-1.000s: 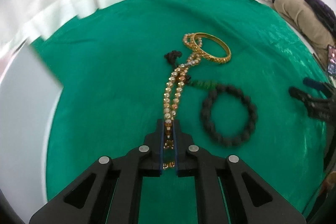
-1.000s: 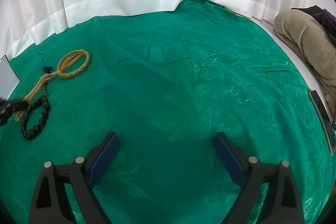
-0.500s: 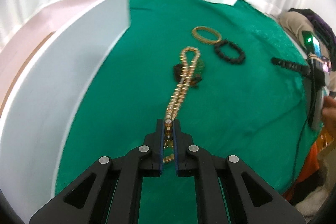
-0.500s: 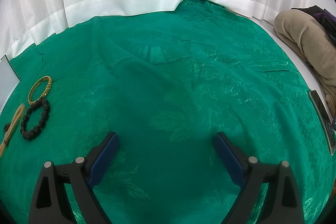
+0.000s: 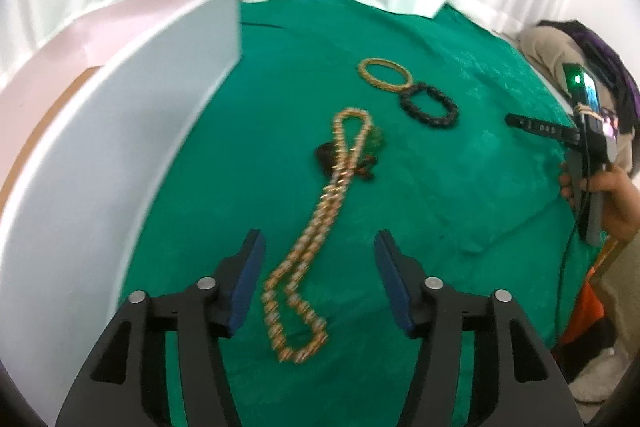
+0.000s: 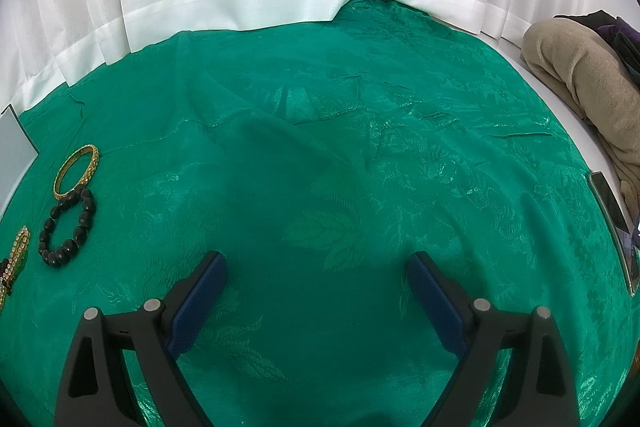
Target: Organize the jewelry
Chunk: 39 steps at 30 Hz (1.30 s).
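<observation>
A long gold bead necklace (image 5: 320,223) lies stretched on the green cloth (image 5: 460,207), its near loop between the open jaws of my left gripper (image 5: 318,259), which holds nothing. A dark tassel (image 5: 326,155) lies under its far end. Beyond lie a gold bangle (image 5: 385,74) and a black bead bracelet (image 5: 430,105), touching. My right gripper (image 6: 316,275) is open and empty over bare cloth; the bangle (image 6: 76,169), black bracelet (image 6: 66,227) and necklace tip (image 6: 16,255) show at its far left.
An open white box (image 5: 120,115) with a pinkish inside stands at the left. White curtains hang behind. A beige bundle (image 6: 580,79) lies at the right edge, with a phone (image 6: 612,223) near it. The other hand-held gripper (image 5: 540,129) shows at the right.
My left gripper dragged the necklace away from the bangle and black bracelet toward the near left, then opened and let it go. The right gripper has not moved.
</observation>
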Tool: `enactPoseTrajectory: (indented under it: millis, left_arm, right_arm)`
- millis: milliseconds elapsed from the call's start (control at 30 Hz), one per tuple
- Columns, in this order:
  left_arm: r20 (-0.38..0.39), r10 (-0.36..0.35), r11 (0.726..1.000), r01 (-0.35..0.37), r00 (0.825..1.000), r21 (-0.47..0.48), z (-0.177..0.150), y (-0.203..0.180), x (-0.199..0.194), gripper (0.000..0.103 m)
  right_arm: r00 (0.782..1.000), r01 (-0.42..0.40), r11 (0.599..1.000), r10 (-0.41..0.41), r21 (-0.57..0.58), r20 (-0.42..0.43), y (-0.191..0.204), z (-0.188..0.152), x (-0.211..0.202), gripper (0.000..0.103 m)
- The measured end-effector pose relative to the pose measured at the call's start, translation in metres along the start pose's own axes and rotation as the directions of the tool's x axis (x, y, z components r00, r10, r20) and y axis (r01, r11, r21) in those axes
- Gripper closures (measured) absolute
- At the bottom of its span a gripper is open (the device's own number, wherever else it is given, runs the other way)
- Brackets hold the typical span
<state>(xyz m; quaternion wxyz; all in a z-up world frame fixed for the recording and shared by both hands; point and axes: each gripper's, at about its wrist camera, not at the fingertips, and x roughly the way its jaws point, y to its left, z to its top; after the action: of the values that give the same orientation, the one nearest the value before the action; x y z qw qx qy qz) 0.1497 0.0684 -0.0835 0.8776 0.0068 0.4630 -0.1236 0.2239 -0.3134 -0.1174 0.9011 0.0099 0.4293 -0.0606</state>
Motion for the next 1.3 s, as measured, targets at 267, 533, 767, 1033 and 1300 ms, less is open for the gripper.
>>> enactPoseTrajectory:
  millis: [267,533,767,1033,1300]
  left_arm:
    - [-0.063,0.055,0.995,-0.050,0.997,0.082,0.018,-0.024,0.044,0.091]
    - [0.128,-0.112,0.977,0.133,0.985,-0.167,0.051,0.016,-0.027,0.103]
    - [0.073,-0.052,0.996,0.057,0.996,-0.069,0.040,0.002,-0.025,0.068]
    - [-0.038,0.064,0.997,-0.062,0.997,0.051,0.006,-0.012,0.027,0.056]
    - [-0.014,0.119,0.992,-0.118,0.993,0.051,-0.009,-0.007,0.033,0.084]
  right_arm:
    - [1.000,-0.002,1.000,0.002,0.000,0.000,0.000,0.000,0.000,0.009]
    - [1.000,-0.004,1.000,0.004,-0.004,-0.002,0.002,0.000,0.001,0.007]
    - [0.999,-0.029,1.000,0.029,-0.006,-0.033,-0.001,-0.001,-0.005,0.007]
    - [0.978,-0.185,0.976,0.194,-0.112,0.078,0.035,-0.018,-0.073,0.007]
    - [0.935,-0.340,0.908,0.353,-0.244,0.012,0.084,-0.008,-0.084,0.007]
